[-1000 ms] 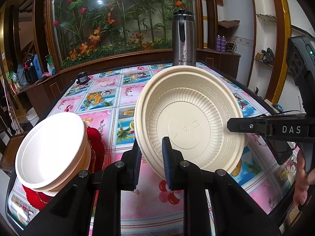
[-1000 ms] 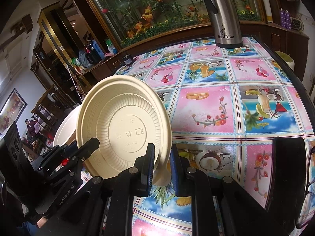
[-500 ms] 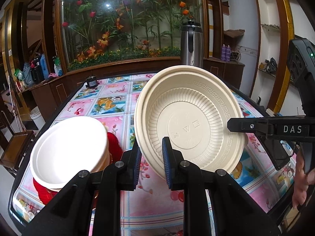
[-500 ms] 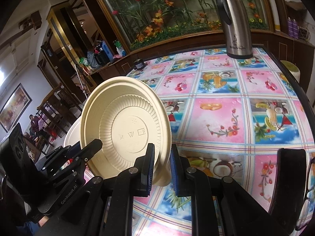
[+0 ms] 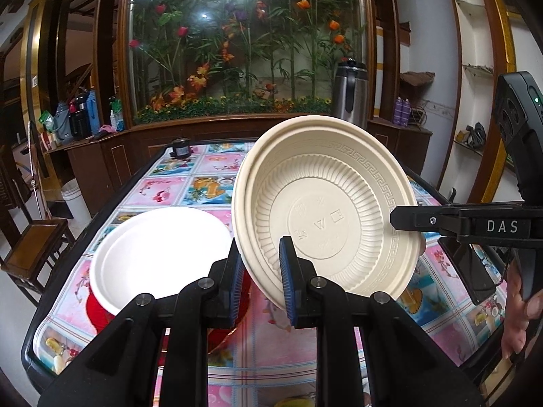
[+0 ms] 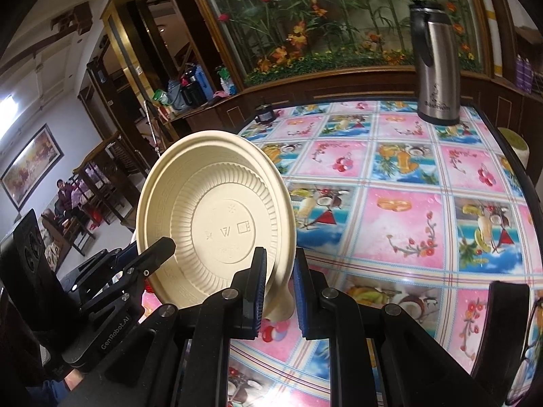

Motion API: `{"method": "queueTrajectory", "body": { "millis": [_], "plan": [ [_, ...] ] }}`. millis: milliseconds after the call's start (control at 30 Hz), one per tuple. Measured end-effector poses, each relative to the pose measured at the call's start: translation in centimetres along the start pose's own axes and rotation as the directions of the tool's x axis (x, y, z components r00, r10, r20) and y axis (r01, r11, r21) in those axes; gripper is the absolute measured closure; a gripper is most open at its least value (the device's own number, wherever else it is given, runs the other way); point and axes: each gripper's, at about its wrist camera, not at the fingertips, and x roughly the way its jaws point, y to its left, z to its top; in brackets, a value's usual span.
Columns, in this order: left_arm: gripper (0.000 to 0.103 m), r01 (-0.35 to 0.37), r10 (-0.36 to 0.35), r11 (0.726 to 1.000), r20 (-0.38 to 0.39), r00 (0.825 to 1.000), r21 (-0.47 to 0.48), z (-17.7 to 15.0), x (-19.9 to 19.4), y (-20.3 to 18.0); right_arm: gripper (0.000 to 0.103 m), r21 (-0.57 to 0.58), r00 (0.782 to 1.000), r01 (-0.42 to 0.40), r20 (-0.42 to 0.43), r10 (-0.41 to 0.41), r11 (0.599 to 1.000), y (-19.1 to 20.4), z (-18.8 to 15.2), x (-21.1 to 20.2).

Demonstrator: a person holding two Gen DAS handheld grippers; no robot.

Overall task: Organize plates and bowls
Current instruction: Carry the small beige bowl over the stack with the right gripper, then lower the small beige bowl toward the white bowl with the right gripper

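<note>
- Two grippers clamp one cream plate (image 5: 325,210): left gripper (image 5: 259,279) fingers on its near-left rim, right gripper (image 6: 276,291) fingers on the opposite rim.
- Red dishes (image 5: 98,312) under the white plate (image 5: 159,257) are mostly hidden.
- Cream plate: ribbed underside, key-pattern rim, tilted near upright, held clear above the tabletop (image 6: 400,210).
- Both grippers angle downward.

My desk (image 5: 190,183) wears a glossy cloth of pink and blue fruit squares. Just left of my left jaws sits a red stack (image 5: 98,312) topped by a white plate (image 5: 159,254). Far ahead of my right jaws, a steel flask (image 6: 436,64) stands upright near the back edge, and a small dark jar (image 6: 264,113) sits off to its left.
</note>
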Motion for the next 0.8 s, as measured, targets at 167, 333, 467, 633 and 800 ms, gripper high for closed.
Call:
{"method": "queueTrajectory", "body": {
  "millis": [167,333,467,633,800],
  "plan": [
    [0.085,-0.016,0.016,1.000,0.015,1.000,-0.021,0.2,-0.6,1.1,0.088,-0.032,1.000,-0.010,0.006,0.010,0.999,1.3,0.8,0.1],
    [0.085,-0.030,0.031,0.999,0.025,0.999,-0.042,0.2,-1.0,2.1,0.087,-0.062,1.000,-0.021,0.008,0.021,0.998,2.7,1.3,0.3],
    [0.085,-0.041,0.042,0.998,0.029,0.999,-0.055,0.2,-1.2,2.8,0.087,-0.076,1.000,-0.028,0.006,0.029,0.997,3.4,1.5,0.6],
    [0.085,-0.054,0.056,0.996,0.038,0.998,-0.071,0.1,-1.6,3.7,0.087,-0.094,0.999,-0.038,0.003,0.039,0.995,4.4,2.0,1.0],
    [0.085,-0.067,0.071,0.993,0.046,0.996,-0.093,0.1,-2.0,4.7,0.087,-0.112,0.999,-0.050,-0.001,0.051,0.992,5.3,2.4,1.4]
  ]
}}
